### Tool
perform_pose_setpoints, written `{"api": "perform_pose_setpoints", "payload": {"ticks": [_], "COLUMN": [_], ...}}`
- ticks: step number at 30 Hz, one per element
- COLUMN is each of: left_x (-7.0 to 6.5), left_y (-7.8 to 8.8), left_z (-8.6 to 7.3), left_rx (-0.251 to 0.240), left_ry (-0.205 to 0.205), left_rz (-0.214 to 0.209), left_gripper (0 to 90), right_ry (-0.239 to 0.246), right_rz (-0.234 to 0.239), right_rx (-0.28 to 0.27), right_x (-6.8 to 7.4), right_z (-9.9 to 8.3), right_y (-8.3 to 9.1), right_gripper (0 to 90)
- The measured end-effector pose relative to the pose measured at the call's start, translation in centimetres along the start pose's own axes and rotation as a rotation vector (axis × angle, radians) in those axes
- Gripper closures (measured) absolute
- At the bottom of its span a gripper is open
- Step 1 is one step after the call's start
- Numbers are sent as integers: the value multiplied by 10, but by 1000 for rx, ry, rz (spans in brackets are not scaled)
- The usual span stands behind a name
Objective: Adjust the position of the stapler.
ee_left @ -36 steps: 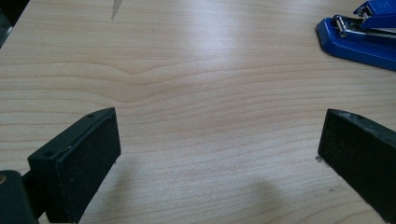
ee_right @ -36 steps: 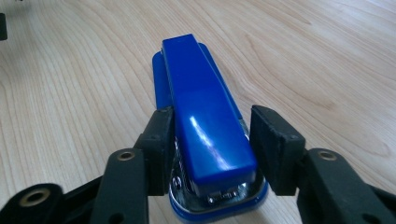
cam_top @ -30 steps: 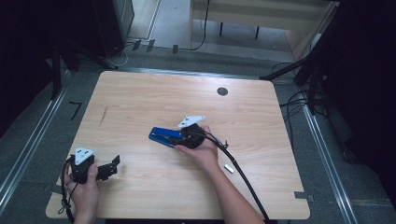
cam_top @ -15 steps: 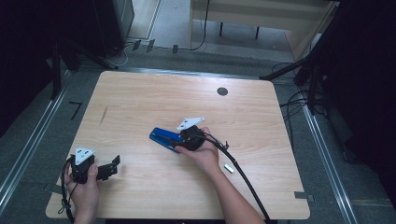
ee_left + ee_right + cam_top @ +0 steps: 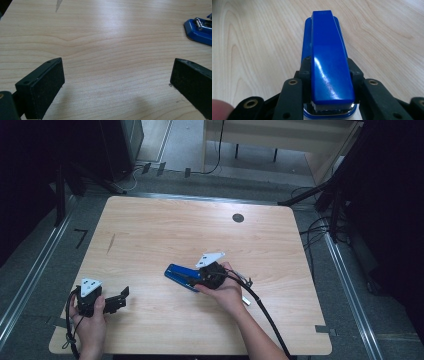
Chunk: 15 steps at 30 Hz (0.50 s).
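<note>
Right gripper [image 5: 329,75] jaws just closed in, clamped on blue stapler [image 5: 328,60] — left gripper [image 5: 117,82] jaws wide, over table [image 5: 150,235].

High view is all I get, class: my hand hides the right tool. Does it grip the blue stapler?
Observer: Yes. In the right gripper view the right tool has just been closing, and its jaws press both sides of the blue stapler.
Operator: Which way does the stapler point?
Observer: Lengthwise, straight away from that tool, gripped at the end nearest its camera.
Operator: And the left tool?
Observer: The left tool stands wide open, with bare wooden table between its jaws.
</note>
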<state>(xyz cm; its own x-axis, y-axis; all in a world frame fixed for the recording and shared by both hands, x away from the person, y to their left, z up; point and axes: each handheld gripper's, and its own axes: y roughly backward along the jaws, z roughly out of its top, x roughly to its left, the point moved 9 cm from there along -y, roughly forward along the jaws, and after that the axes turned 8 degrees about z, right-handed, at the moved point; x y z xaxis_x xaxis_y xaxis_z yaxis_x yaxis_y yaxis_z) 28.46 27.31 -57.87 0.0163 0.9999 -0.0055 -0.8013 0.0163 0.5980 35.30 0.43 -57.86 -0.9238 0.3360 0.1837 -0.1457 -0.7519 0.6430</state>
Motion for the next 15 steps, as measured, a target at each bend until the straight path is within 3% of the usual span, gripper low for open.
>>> {"api": "perform_pose_setpoints", "payload": {"ticks": [7, 15], "left_x": [-1, -13], "left_y": [1, 3], "left_z": [0, 2], "left_rx": [-14, -35], "left_ry": [0, -26], "left_rz": [-1, -47], "left_gripper": [0, 0], "right_ry": [31, 57], "right_rz": [7, 15], "right_rx": [-4, 0], "right_x": [8, 15], "right_z": [-9, -16], "right_y": [9, 17], "right_gripper": [670, 670]}}
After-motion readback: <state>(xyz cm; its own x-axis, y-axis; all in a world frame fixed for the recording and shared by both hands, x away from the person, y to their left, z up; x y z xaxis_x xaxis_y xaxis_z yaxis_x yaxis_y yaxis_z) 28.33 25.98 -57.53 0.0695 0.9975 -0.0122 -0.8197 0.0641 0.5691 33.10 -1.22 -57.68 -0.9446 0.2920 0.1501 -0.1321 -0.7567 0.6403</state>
